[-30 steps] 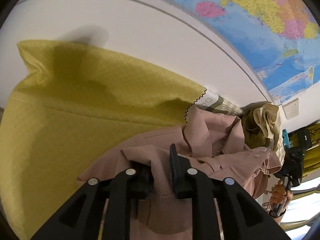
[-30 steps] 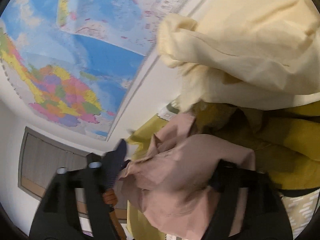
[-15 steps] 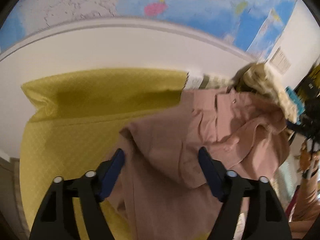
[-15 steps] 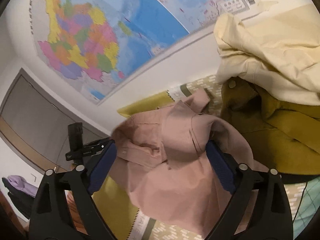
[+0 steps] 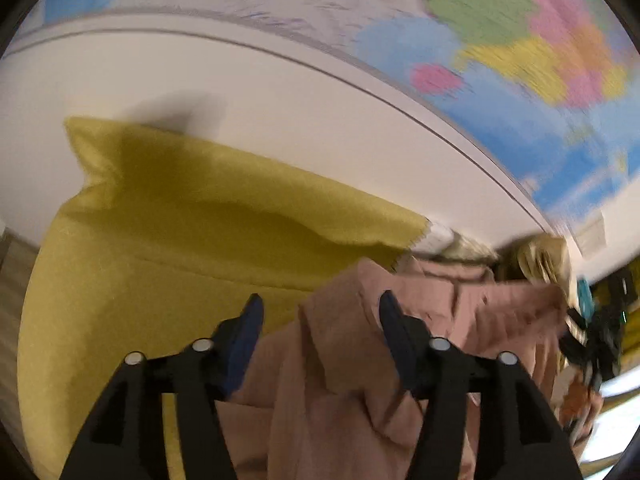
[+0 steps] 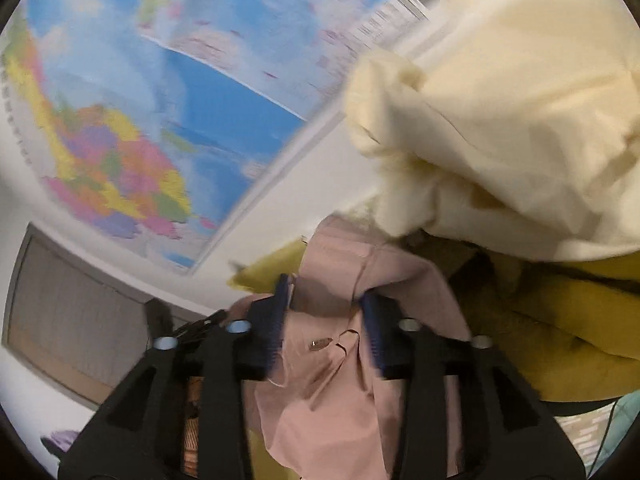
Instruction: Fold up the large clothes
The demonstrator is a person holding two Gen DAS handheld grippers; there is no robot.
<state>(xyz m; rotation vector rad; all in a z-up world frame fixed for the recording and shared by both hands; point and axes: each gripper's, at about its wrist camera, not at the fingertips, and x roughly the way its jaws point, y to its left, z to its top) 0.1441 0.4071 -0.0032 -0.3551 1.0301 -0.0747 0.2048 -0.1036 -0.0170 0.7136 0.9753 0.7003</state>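
Note:
A dusty-pink garment (image 5: 340, 360) lies crumpled on a yellow cloth (image 5: 180, 240). My left gripper (image 5: 320, 316) hangs over its near edge, its jaws closing with a raised fold of the pink fabric between them; the left pad stands clear of the fabric. In the right wrist view the pink garment (image 6: 328, 380) bunches up between the blue pads of my right gripper (image 6: 326, 312), whose jaws are closing around it without pinching it tight. The right gripper (image 5: 600, 340) shows as a dark blur at the garment's far end.
A cream garment (image 6: 500, 140) and a mustard one (image 6: 560, 320) are heaped just right of the pink one. A coloured wall map (image 5: 500, 40) hangs above a white wall behind the cloth. A grey panel (image 6: 72, 312) sits at the left.
My left gripper, shut on a pink fold a second ago, let go and opened wide. The right jaws have narrowed around the pink fabric. Both views swung and are blurred.

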